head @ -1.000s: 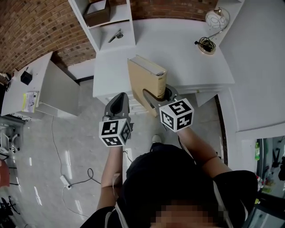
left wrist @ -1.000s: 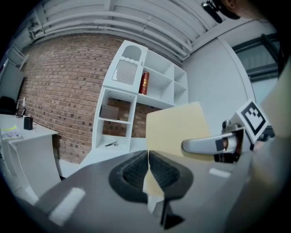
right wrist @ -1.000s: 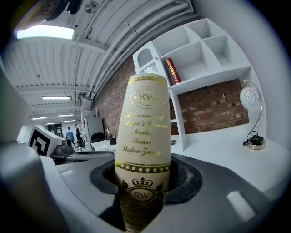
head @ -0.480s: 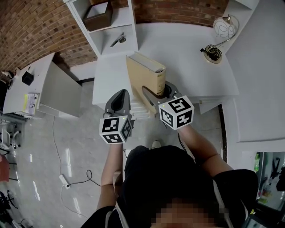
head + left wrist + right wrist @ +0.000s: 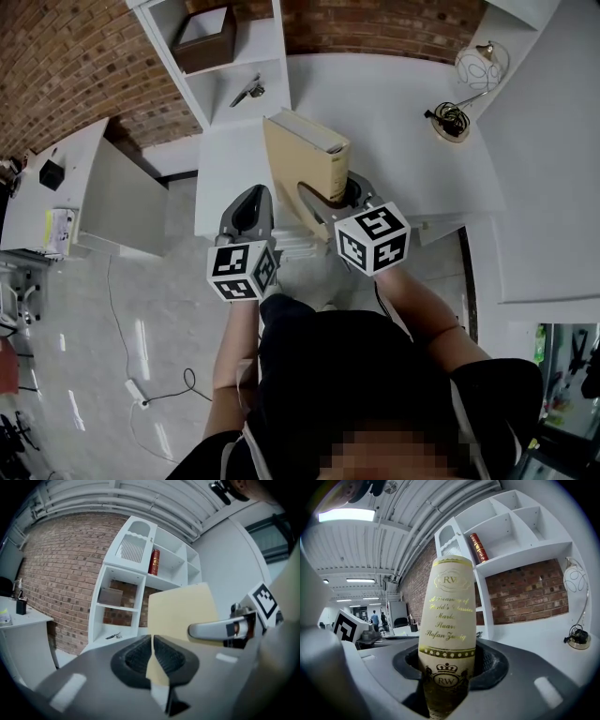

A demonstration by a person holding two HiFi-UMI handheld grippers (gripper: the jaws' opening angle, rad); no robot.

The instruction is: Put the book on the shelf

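A thick cream book (image 5: 302, 164) with gold print on its spine (image 5: 447, 616) stands upright in my right gripper (image 5: 333, 195), which is shut on its lower spine (image 5: 446, 670) over the white desk's front edge. My left gripper (image 5: 251, 208) hangs just left of the book, shut and holding nothing (image 5: 153, 649). In the left gripper view the book's cream cover (image 5: 180, 609) shows past the jaws. The white shelf (image 5: 246, 58) stands ahead to the left on the desk, with open compartments (image 5: 140, 581).
A brown box (image 5: 206, 26) and a small dark tool (image 5: 246, 91) lie in the shelf's lower bays. A red book (image 5: 478, 547) stands in an upper compartment. A globe lamp (image 5: 473, 70) sits at the desk's right. A side table (image 5: 70, 192) stands left.
Both grippers and the held book have moved forward together toward the desk and shelf; the person has stepped closer. The grip on the book looks the same.
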